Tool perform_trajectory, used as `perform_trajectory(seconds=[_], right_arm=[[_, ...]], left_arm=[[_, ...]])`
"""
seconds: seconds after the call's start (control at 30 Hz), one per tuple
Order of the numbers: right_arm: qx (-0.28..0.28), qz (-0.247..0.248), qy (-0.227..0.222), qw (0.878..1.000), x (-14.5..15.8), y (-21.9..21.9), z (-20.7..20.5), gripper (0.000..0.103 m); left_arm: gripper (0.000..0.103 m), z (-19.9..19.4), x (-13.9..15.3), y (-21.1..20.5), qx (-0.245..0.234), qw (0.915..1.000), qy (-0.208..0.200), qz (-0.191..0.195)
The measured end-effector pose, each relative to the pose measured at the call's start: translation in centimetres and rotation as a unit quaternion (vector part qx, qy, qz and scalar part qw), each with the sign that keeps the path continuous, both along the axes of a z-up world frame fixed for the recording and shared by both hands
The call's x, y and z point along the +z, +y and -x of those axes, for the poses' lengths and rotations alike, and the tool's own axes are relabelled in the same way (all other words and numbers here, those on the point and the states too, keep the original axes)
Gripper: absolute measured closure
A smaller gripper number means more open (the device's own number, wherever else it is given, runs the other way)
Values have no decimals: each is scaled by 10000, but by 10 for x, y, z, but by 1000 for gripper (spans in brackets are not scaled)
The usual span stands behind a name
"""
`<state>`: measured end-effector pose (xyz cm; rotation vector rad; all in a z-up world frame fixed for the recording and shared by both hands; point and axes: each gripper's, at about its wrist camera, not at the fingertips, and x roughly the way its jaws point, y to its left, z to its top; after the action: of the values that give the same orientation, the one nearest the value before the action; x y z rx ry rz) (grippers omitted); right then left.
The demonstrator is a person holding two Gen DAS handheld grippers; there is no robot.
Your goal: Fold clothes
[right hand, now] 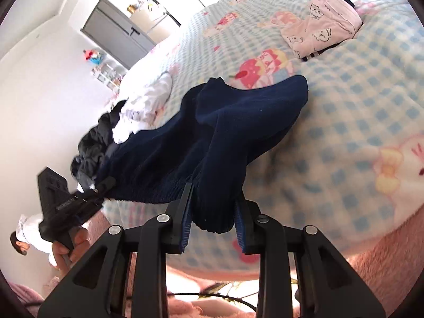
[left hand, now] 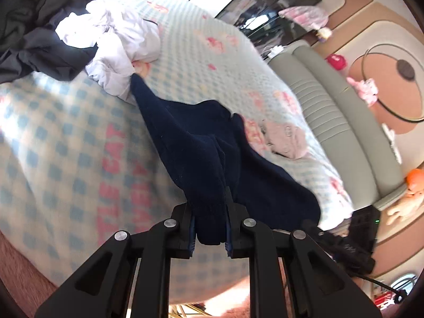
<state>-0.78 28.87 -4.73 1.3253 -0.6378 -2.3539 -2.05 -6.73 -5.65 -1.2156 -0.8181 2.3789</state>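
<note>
A navy blue knit garment (left hand: 201,148) hangs stretched above a blue-checked bedspread (left hand: 66,137). My left gripper (left hand: 210,228) is shut on one bunched edge of it. My right gripper (right hand: 213,217) is shut on the ribbed edge of the same garment (right hand: 212,132). In the right wrist view the left gripper (right hand: 103,185) shows at the far left, pinching the garment's other end. In the left wrist view the right gripper (left hand: 315,226) shows at the garment's right end.
A heap of black and white clothes (left hand: 79,37) lies at the far left of the bed. A folded pink garment (right hand: 323,23) with cartoon prints rests further along the bed. A grey padded headboard (left hand: 331,106) borders the bed. A pink fuzzy blanket (right hand: 371,251) lies below.
</note>
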Motion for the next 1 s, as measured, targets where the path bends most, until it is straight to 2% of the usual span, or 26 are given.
perform_trajectory(seconds=[0.07,0.2,0.3,0.43,0.53,0.63,0.7,0.8,0.83,0.87,0.9,0.97,1.0], right_arm=[[12,-118,-242,9996,-9,-5,-2,75],[-82,-40,-890,9960,-36,-2,-1,69],[-118,-124,-864,9961,-34,3,-3,67],[-305,-367,-547,9974,-15,19,-10,59],[-585,-540,-396,9960,-9,34,-7,58],[-726,-582,-588,9939,-17,39,9,57],[-680,-521,-461,9953,-12,39,20,57],[-593,-864,-203,9943,-1,33,36,57],[-601,-989,-156,9932,1,31,41,57],[-615,-1002,-135,9930,1,32,45,57],[-628,-1008,-115,9929,2,33,48,55],[-661,-1004,-126,9927,-2,36,56,51],[-681,-993,-160,9926,-5,38,60,51]], left_arm=[[86,-5,-6,0,11,10000,-80,48],[84,-5,-31,-1,0,9979,-634,97],[79,-11,-42,-8,113,9952,-952,220],[75,-22,-29,-22,534,9961,-663,212],[73,-23,-12,-6,816,9913,-493,909],[73,-25,5,9,1092,9805,-320,1600],[73,-26,16,20,1273,9701,-204,2056],[73,-27,32,35,1546,9494,-36,2735],[73,-25,38,35,1777,9356,-110,3048],[73,-28,42,26,1933,9310,-127,3092],[72,-28,44,22,1852,9356,-71,3006],[64,-26,49,14,1667,9445,43,2831],[64,-16,45,21,1210,9540,146,2739]])
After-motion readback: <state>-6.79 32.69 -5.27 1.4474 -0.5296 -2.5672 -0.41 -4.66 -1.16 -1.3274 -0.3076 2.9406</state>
